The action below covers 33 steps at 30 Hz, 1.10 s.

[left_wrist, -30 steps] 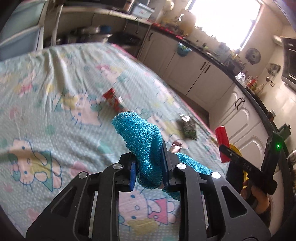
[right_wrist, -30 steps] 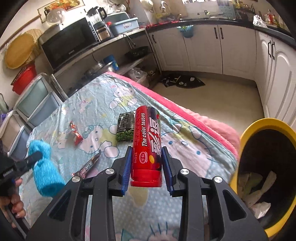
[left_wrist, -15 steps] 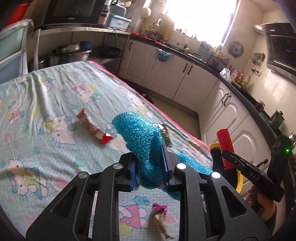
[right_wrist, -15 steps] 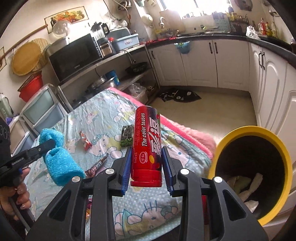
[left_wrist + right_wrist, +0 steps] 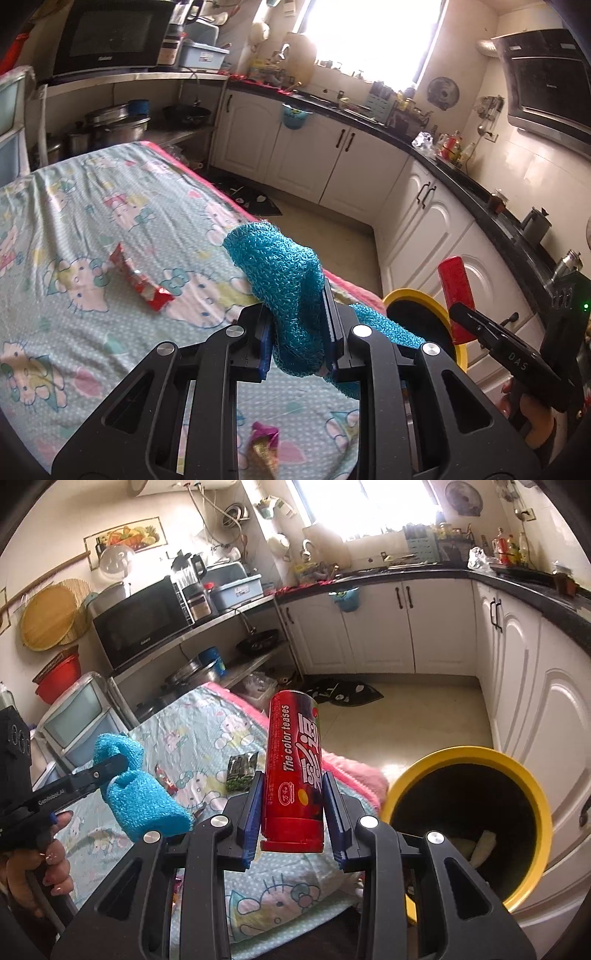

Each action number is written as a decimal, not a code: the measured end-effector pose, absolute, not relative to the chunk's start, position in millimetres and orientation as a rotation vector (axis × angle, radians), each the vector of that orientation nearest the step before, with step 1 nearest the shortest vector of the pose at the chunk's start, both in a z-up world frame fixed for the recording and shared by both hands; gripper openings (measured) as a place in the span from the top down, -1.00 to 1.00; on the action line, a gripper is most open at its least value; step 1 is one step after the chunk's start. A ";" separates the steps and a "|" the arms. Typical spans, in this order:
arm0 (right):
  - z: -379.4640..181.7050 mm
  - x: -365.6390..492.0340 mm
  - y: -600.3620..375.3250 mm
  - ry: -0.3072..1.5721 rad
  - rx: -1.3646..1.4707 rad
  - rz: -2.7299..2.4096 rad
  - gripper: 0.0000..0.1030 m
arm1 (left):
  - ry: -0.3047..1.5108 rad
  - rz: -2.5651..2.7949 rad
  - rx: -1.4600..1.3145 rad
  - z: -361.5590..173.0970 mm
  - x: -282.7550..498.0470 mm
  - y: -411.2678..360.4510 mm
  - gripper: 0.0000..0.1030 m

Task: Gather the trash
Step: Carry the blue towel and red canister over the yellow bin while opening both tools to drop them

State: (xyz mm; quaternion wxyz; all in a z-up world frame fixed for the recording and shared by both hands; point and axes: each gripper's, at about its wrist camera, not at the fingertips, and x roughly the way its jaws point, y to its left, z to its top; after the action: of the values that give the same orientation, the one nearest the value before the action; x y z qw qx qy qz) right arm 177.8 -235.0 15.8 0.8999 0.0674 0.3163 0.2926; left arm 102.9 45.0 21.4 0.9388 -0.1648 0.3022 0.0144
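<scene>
My left gripper [image 5: 297,341] is shut on a teal knitted cloth [image 5: 284,273] that bunches up above its blue pads and trails to the right. In the right wrist view that cloth [image 5: 142,801] hangs at the left, above the table. My right gripper [image 5: 293,816] is shut on an upright red snack tube [image 5: 293,771], seen in the left wrist view as a red tube [image 5: 456,291] over the bin. The yellow-rimmed bin [image 5: 532,801] stands on the floor right of the table, with pale scraps inside. A red wrapper [image 5: 138,280], a pink-gold wrapper [image 5: 264,448] and a green packet [image 5: 240,771] lie on the table.
A cartoon-cat print sheet [image 5: 74,221] with a pink edge covers the table. White cabinets [image 5: 436,627] under a dark counter run along the far and right walls. A microwave [image 5: 140,622] sits on a steel shelf at the left. A dark mat [image 5: 343,692] lies on the tiled floor.
Both grippers have risen and swung toward the bin with their loads still held. The yellow bin has come further into both views, and more of the kitchen shows.
</scene>
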 end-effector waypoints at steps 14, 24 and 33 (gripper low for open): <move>34.0 175.8 -279.4 0.586 0.172 0.513 0.42 | 0.598 -0.057 -0.278 35.5 128.1 3.1 0.69; 40.2 175.3 -314.3 0.543 0.186 0.423 0.42 | 0.596 -0.118 -0.242 40.9 146.8 -29.9 0.69; 39.1 176.5 -338.8 0.524 0.190 0.344 0.42 | 0.598 -0.157 -0.200 41.0 162.3 -61.7 0.69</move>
State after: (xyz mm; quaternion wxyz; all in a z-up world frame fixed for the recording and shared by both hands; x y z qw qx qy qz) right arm 176.5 -338.8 39.1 0.9468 0.0935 0.2573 0.1691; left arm 162.3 -61.7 41.0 0.9476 -0.0985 0.2938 -0.0771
